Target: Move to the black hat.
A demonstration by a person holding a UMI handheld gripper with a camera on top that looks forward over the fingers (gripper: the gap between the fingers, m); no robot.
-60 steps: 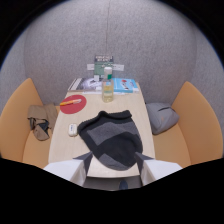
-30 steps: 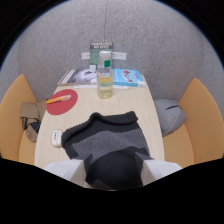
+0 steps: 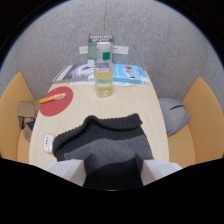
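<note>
Hat dead ahead, its near edge between our open fingers.

We note the gripper (image 3: 111, 170) with jaws spread and holding nothing; the black hat (image 3: 102, 142) lies flat on the table (image 3: 150, 112), its near end reaching between the fingertips and its long axis running across, side to side. Beyond it stand a bottle (image 3: 103, 70) and a red disc (image 3: 56, 100). We judge a short straight advance remains.

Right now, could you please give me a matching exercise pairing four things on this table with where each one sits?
Things:
1. hat
2. bottle
3. red mat
4. blue booklet

Places:
A. under an orange pen
B. between the open tool's fingers
C. beside the bottle, towards the grey cushion
D. mid-table beyond the hat, before the sign

Pairs: 1-B, 2-D, 3-A, 4-C
</note>
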